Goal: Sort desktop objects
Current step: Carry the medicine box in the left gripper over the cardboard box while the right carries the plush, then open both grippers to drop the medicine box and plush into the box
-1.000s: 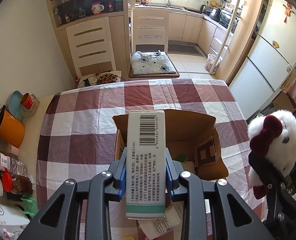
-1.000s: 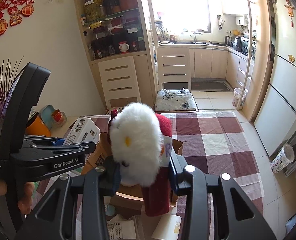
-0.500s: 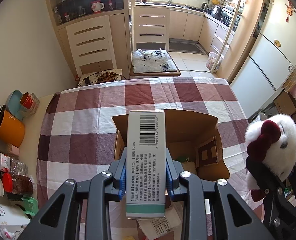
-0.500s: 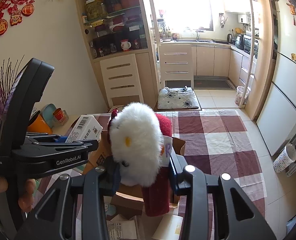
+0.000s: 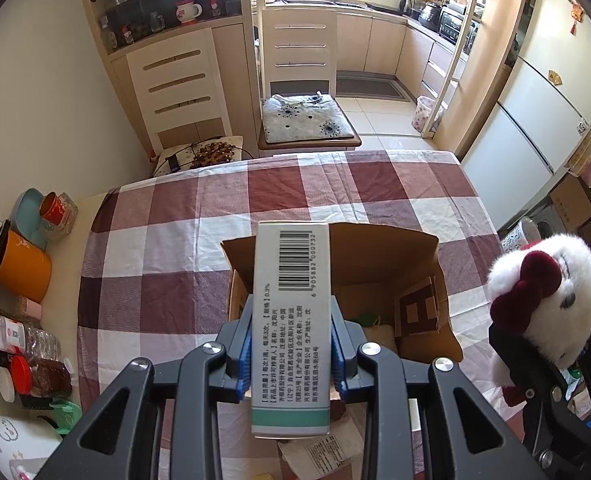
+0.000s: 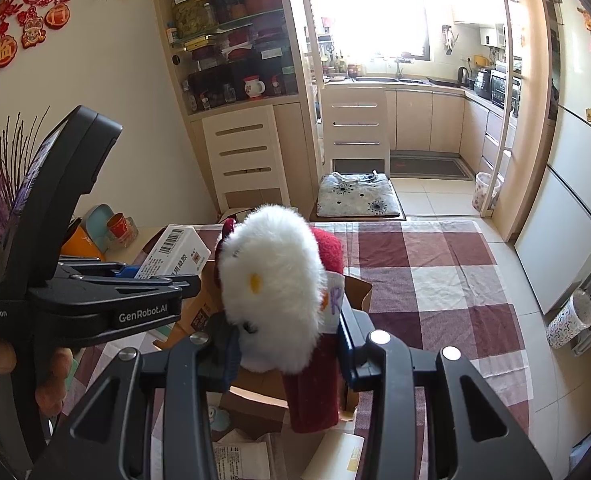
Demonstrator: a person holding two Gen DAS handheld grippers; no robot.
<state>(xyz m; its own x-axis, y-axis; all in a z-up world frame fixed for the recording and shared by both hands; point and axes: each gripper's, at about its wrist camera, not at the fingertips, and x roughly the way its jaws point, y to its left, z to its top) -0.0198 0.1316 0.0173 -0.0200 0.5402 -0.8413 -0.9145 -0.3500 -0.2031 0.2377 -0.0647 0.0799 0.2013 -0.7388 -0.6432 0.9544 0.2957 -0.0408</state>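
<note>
- While both of my hands are up over the table [image 5: 199, 216], each one has one thing in it, so I carry two things to sort.
- My left gripper [image 5: 291, 354] is clamped tight on a white medicine box [image 5: 293, 312]. The blue pads [image 5: 245, 354] squeeze its long sides, so the box sticks out straight ahead with the barcode facing up.
- I think I hold it by the middle so it will not tip or slide out.
- The box hangs right above the near left part of the open cardboard box [image 5: 379, 256]. That looks like the place where things go.
- My right gripper [image 6: 289, 344] is squeezed on a fluffy white plush toy [image 6: 271, 284] with red parts. The soft fur bulges out over the jaws.
- In the left view the toy [image 5: 543, 300] is off to the right of the cardboard box, not over it yet.
- In the right view the toy hangs above the near edge of the cardboard box [image 6: 255, 400].
- I count one cardboard box, one medicine box and one plush toy.
- Inside the cardboard box I can see something small and green, but I cannot tell what it is.
- Near me on the cloth lie some papers [image 6: 239, 456]. I see at least two.
- On the far left side are one orange cup [image 5: 23, 268] and two bottles [image 5: 19, 336] lying down.
- Two white chairs [image 5: 179, 92] stand at the far side of the table.
</note>
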